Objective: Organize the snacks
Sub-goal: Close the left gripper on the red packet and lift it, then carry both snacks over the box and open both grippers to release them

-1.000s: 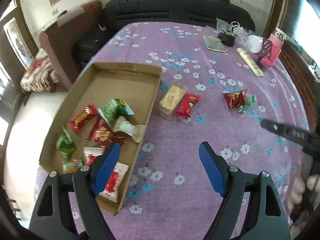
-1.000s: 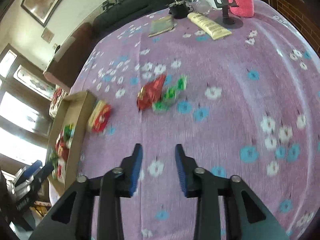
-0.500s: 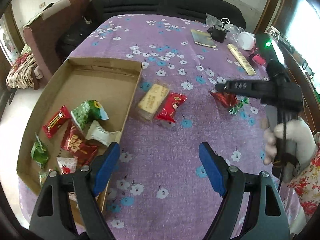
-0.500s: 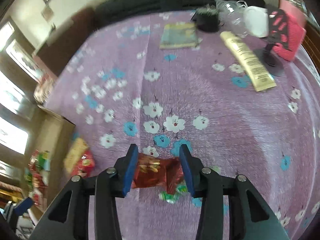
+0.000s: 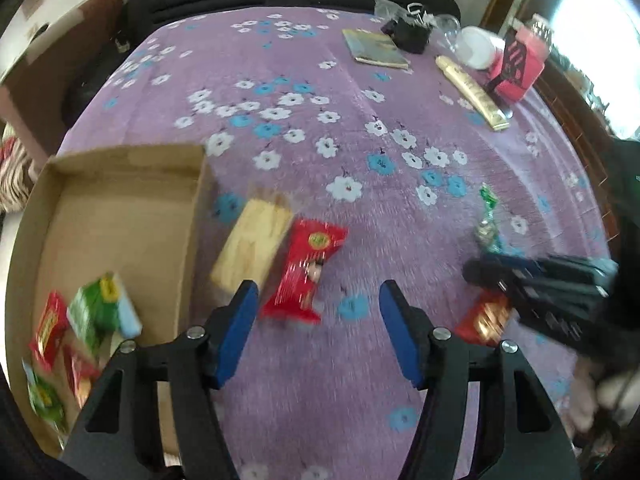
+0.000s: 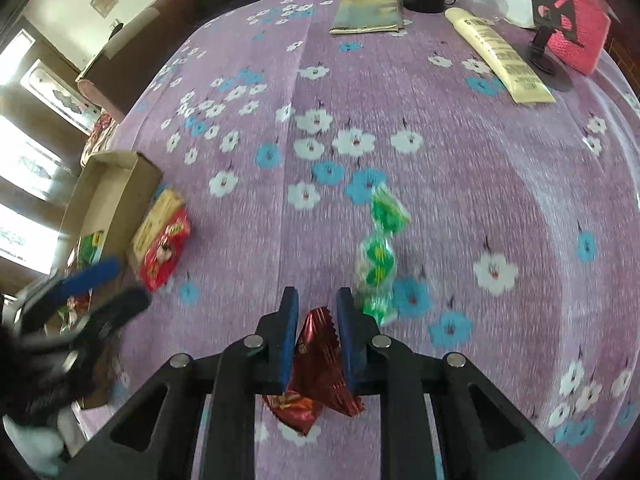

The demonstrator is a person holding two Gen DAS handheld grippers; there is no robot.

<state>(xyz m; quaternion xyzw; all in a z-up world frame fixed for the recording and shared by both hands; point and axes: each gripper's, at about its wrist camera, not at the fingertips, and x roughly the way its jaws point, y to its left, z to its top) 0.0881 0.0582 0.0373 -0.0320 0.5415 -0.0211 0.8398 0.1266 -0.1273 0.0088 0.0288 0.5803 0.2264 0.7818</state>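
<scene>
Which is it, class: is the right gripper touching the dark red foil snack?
Touching. The right wrist view shows the right gripper shut on the dark red foil snack, both pads pressing it.

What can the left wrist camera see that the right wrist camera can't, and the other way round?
Only the left wrist view looks into the cardboard box at the snacks lying inside, between its own closing, empty left gripper. Only the right wrist view shows the right gripper shut on the dark red foil packet. Both show the red snack pack, yellow wafer pack and green candies.
</scene>
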